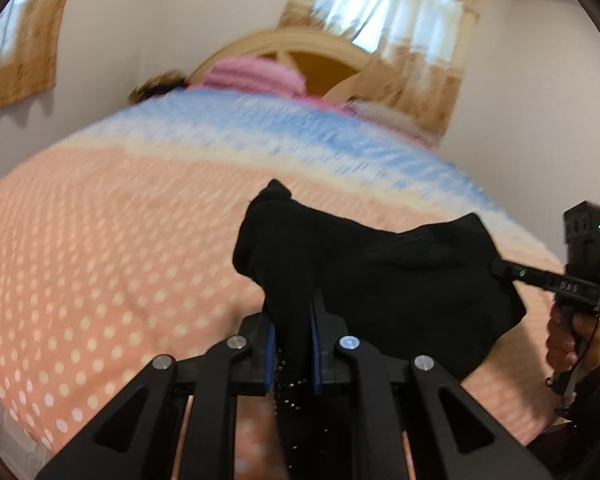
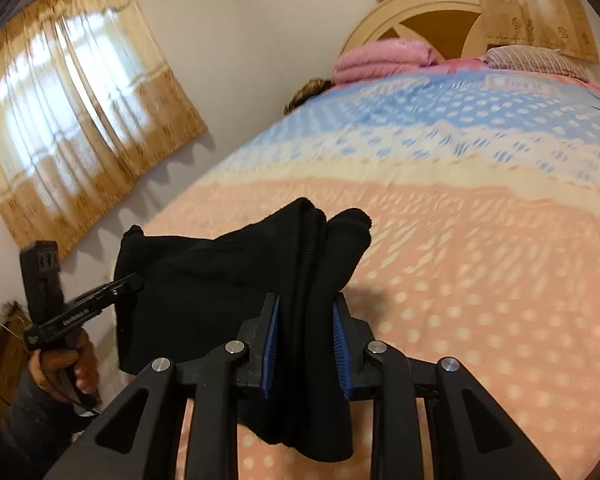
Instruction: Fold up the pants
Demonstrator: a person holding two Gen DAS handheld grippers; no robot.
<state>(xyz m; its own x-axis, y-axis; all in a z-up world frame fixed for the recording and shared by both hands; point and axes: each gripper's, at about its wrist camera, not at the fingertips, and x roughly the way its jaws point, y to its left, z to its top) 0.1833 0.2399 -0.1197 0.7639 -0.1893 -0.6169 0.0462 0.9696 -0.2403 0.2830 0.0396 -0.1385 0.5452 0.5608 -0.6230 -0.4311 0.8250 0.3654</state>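
Observation:
The black pants (image 1: 380, 272) hang bunched between my two grippers, held up above the bed. My left gripper (image 1: 293, 312) is shut on one edge of the pants, with black cloth pinched between its blue pads. My right gripper (image 2: 306, 312) is shut on a thick fold of the same pants (image 2: 204, 280). In the left wrist view my right gripper (image 1: 500, 269) grips the pants' right end. In the right wrist view my left gripper (image 2: 138, 280) grips their left end. The cloth sags between the two holds.
The bed (image 2: 480, 248) has a peach, cream and blue dotted cover and fills both views. A pink folded blanket (image 2: 384, 58) and a pillow (image 2: 532, 60) lie by the wooden headboard (image 2: 424, 12). Curtained windows (image 2: 72, 108) line the walls.

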